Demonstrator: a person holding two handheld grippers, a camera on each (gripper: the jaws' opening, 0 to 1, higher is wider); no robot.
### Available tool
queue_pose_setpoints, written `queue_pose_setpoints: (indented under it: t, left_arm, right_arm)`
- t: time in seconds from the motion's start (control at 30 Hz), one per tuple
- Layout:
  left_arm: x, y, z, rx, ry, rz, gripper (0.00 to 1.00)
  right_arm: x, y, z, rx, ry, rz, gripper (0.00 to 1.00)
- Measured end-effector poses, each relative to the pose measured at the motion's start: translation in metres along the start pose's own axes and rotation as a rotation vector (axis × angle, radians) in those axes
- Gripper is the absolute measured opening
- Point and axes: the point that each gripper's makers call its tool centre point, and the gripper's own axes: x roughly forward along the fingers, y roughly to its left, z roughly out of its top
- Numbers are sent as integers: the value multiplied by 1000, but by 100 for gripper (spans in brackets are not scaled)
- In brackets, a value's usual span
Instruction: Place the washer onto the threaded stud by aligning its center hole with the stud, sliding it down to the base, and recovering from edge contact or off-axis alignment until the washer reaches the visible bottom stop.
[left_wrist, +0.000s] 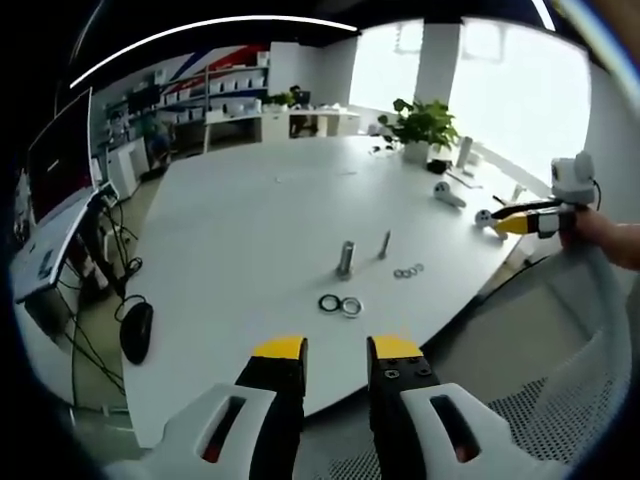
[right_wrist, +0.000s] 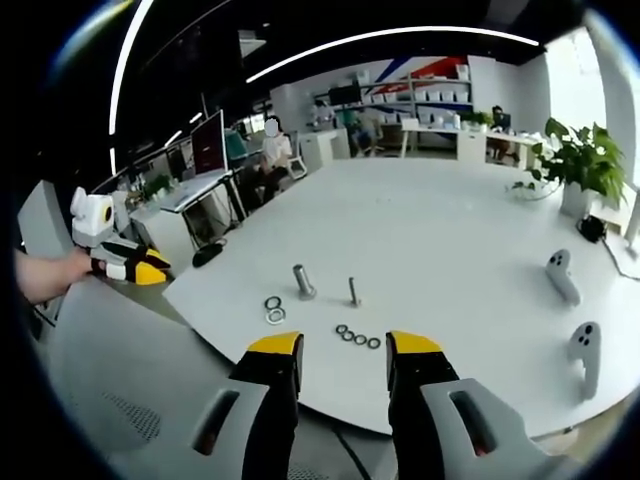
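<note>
On the white table (left_wrist: 250, 220) a thick threaded stud (left_wrist: 346, 258) and a thinner stud (left_wrist: 385, 243) stand upright. Two larger washers (left_wrist: 340, 304) lie in front of the thick stud, and a short row of small washers (left_wrist: 407, 271) lies by the thin one. My left gripper (left_wrist: 336, 350) is open and empty, short of the table's near edge. The right gripper view has the thick stud (right_wrist: 303, 281), the thin stud (right_wrist: 353, 291), the large washers (right_wrist: 274, 310) and the small washers (right_wrist: 358, 338). My right gripper (right_wrist: 344, 345) is open and empty, also off the table edge.
A potted plant (left_wrist: 420, 125) and two white controllers (right_wrist: 560, 275) sit toward the table's far side. A black mouse (left_wrist: 137, 330) lies near the left edge, beside a monitor (left_wrist: 60, 155). Mesh chair seats (left_wrist: 560, 400) sit below the grippers. Hands hold each gripper (right_wrist: 50, 272).
</note>
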Motion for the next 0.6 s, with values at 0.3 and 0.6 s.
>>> queue_pose_setpoints:
  t: [0.3,0.6]
  left_arm:
    - [0,1,-3,-1,18,1,22]
    - [0,1,-4,-5,16,4,22]
  right_arm:
    - [0,1,0,1,2,3,35]
    - [1,2,-1,-9,5,7,35]
